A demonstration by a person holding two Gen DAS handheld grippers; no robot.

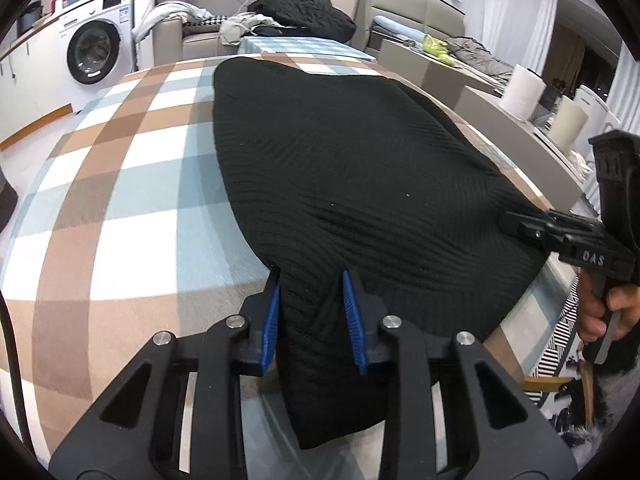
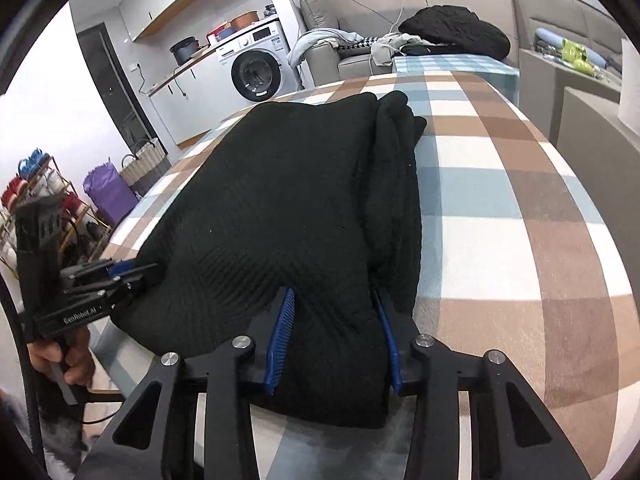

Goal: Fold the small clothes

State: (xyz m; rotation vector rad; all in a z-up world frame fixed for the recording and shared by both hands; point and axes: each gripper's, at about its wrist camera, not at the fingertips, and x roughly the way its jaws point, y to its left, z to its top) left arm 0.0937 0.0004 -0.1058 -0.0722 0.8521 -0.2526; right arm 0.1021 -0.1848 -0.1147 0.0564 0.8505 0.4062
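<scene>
A black ribbed knit garment [image 1: 352,160] lies spread on the checked tablecloth [image 1: 132,184]; it also shows in the right wrist view [image 2: 288,184], with a bunched fold along its right side. My left gripper [image 1: 310,284] is shut on the garment's near left corner, cloth bunched between its blue pads. My right gripper [image 2: 336,300] is shut on the near right corner. Each gripper shows from the side in the other view: the right one [image 1: 508,220], the left one [image 2: 152,270], both at the garment's near edge.
The table's near edge runs just under both grippers. A second checked table with a black pile [image 1: 304,8] stands behind. Paper rolls [image 1: 524,90] stand on a grey counter to the right. A washing machine [image 1: 96,50] and baskets [image 2: 140,164] stand on the left.
</scene>
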